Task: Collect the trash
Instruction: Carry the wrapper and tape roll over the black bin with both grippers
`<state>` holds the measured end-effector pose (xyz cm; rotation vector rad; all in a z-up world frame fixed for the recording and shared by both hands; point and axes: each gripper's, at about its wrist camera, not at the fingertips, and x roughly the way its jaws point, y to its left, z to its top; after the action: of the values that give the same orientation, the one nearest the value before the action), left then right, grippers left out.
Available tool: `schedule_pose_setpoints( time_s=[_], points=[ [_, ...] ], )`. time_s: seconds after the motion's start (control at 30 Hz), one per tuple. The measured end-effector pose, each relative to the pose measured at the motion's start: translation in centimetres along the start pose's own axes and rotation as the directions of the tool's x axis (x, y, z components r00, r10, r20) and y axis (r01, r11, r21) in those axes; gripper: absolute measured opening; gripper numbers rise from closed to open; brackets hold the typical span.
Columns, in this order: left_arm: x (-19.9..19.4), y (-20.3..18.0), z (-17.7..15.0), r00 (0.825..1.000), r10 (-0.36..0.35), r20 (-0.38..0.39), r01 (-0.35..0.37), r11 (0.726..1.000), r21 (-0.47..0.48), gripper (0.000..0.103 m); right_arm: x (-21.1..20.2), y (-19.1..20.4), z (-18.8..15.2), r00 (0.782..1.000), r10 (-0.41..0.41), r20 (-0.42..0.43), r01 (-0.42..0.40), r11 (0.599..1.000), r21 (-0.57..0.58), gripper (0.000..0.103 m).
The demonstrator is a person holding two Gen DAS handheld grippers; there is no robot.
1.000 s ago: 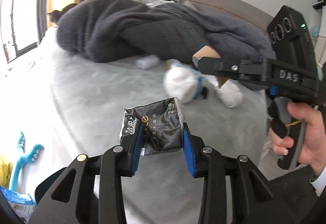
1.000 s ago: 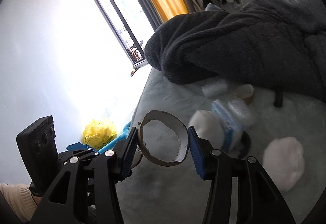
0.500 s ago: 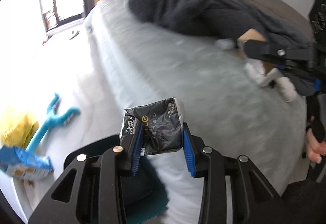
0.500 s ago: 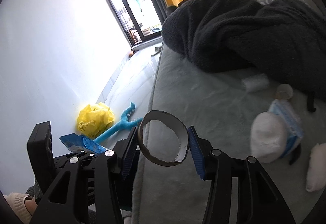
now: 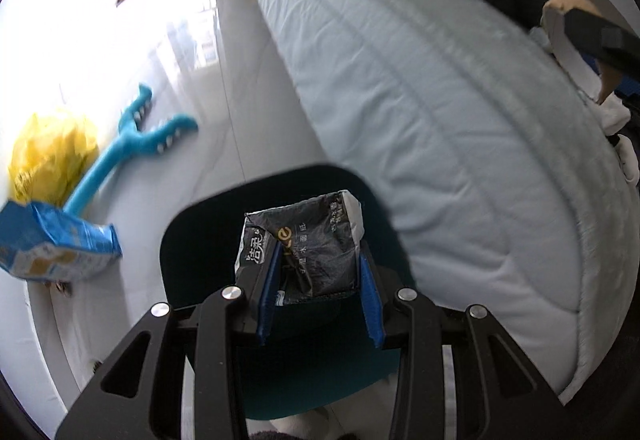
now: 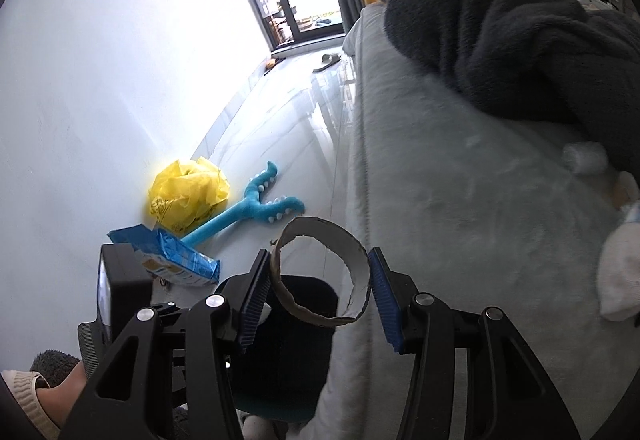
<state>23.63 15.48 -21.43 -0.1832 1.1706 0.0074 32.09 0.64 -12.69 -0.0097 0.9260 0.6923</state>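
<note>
My left gripper (image 5: 318, 276) is shut on a crumpled black wrapper (image 5: 304, 244) with printed lettering, held right above the dark teal bin (image 5: 200, 240) that stands on the floor beside the bed. My right gripper (image 6: 316, 280) is shut on a brown cardboard ring (image 6: 320, 272), a torn tube core, at the bed's edge, with the same bin (image 6: 296, 352) below it. On the bed lie more scraps: a white wad (image 6: 582, 157) and a white bundle (image 6: 620, 276) at the right.
A yellow plastic bag (image 5: 50, 151), a blue toy claw (image 5: 132, 143) and a blue snack packet (image 5: 52, 244) lie on the floor by the white wall. The grey mattress (image 5: 440, 99) fills the right, with a dark blanket (image 6: 500, 39) on it. A slippered foot (image 6: 44, 400) shows at lower left.
Both grippers swung from over the bed to the floor side and tilted downward, each keeping its piece. The bin has come into view under them.
</note>
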Motion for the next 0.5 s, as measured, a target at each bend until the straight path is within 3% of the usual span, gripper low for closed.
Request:
schedule_pose_setpoints(
  time_s=[0.37,0.5],
  points=[
    [3.2,3.2,-2.3,0.979,-0.090,-0.183,0.069,0.991,-0.116,0.040,3.9,2.1,-0.1,0.995,0.011,-0.095,-0.014,1.000,-0.027,0.050],
    [3.1,4.1,-2.7,0.977,-0.092,-0.194,0.068,0.990,-0.127,0.042,6.1,3.4,-0.8,0.987,0.017,-0.162,-0.025,0.999,-0.046,0.050]
  ],
)
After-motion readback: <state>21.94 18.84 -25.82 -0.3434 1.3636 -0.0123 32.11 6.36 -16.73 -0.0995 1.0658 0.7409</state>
